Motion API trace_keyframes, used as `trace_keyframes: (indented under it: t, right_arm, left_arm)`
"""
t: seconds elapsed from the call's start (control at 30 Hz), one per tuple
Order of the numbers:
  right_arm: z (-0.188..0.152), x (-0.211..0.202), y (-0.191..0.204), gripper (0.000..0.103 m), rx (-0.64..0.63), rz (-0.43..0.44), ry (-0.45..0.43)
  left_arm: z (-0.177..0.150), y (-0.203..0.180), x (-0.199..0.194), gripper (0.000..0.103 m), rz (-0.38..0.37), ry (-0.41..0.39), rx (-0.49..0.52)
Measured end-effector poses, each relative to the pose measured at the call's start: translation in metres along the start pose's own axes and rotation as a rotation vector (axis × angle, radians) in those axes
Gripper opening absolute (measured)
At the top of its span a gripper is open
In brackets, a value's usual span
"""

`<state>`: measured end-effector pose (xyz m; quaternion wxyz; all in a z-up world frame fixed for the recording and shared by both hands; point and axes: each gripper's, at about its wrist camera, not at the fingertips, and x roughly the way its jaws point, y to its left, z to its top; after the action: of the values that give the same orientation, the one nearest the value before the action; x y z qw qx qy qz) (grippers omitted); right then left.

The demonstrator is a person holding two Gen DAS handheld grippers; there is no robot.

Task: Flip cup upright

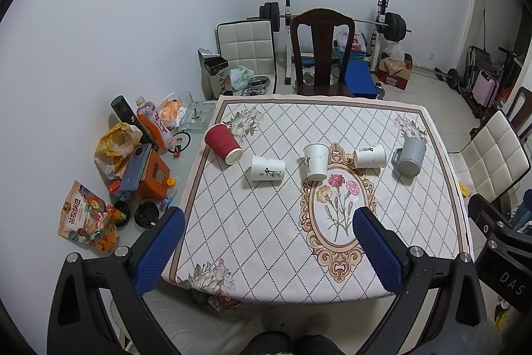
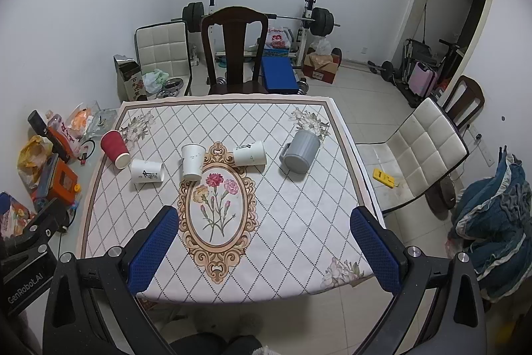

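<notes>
Several cups lie on their sides in a row across the far half of the table: a red ribbed paper cup [image 1: 222, 143] [image 2: 115, 148], three white paper cups [image 1: 267, 172] [image 1: 315, 161] [image 1: 369, 156] [image 2: 146, 175] [image 2: 192, 161] [image 2: 249, 153], and a grey mug with a handle [image 1: 410, 156] [image 2: 301, 151]. My left gripper [image 1: 267, 215] is open and empty, held above the table's near edge. My right gripper [image 2: 264, 215] is open and empty too, above the near edge, well short of the cups.
The table wears a diamond-pattern cloth [image 1: 266, 238] with a flower oval. Snack bags, bottles and an orange box [image 1: 153, 177] crowd its bare left strip. A dark wooden chair [image 1: 321, 52] stands behind, a white padded chair [image 2: 419, 152] at the right.
</notes>
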<state>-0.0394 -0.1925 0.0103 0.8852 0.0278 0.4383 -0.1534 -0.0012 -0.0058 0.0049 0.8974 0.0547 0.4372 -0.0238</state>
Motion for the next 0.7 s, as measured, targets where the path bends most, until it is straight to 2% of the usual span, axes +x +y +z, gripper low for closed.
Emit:
trace_keyframes:
  t: [0.33,0.5,0.7]
  right_arm:
    - [0.001,0.005,0.003,0.103,0.001,0.019,0.020]
    - [0.001,0.042,-0.002,0.103,-0.013,0.031,0.069]
    - [-0.009,0.114,-0.008,0.103,-0.015,0.025,0.179]
  left_arm:
    - [-0.001,0.003,0.010,0.103,0.023,0.025,-0.021]
    - [-0.006,-0.004,0.044,0.103,0.070,0.072,-0.039]
    - [-0.012,-0.022,0.108,0.103,0.095,0.194,-0.006]
